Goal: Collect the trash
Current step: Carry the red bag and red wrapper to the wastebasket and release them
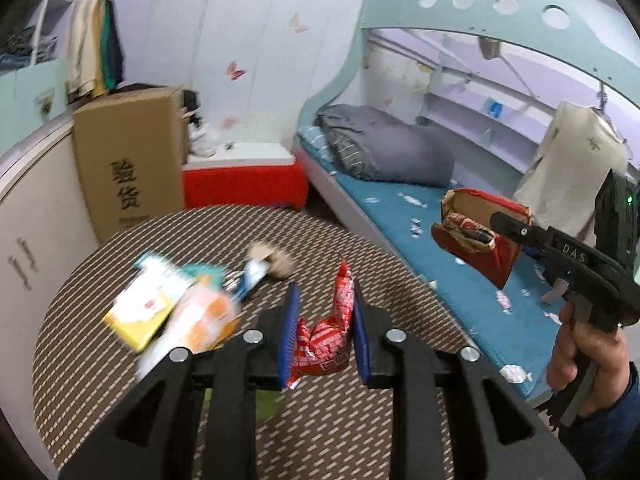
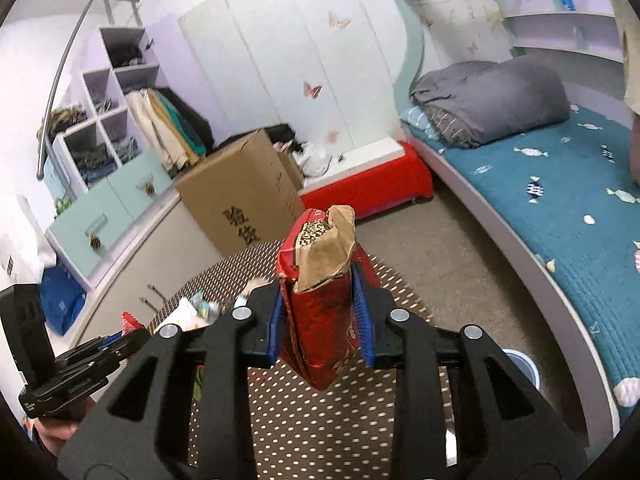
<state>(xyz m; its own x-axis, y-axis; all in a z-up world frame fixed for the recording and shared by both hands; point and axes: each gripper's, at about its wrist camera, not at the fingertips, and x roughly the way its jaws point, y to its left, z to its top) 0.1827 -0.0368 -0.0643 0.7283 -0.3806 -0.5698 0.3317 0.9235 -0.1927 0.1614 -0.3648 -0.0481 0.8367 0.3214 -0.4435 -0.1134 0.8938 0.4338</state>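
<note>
My left gripper (image 1: 325,312) is shut on a crumpled red-and-white wrapper (image 1: 326,340) and holds it above the round patterned table (image 1: 120,380). My right gripper (image 2: 320,304) is shut on a torn red carton (image 2: 320,312) with a brown inner flap, held in the air beyond the table's right edge; the carton also shows in the left wrist view (image 1: 476,236). More trash lies on the table at the left: a yellow-and-white box (image 1: 140,312), an orange packet (image 1: 204,320) and a small tube (image 1: 252,276), all blurred.
A big cardboard box (image 1: 128,164) stands on the white cabinet behind the table. A red-and-white chest (image 1: 244,176) sits by the wall. The bed with a blue mattress (image 1: 460,272) and grey duvet (image 1: 384,148) is to the right. A blue-rimmed bin (image 2: 520,368) shows by the bed.
</note>
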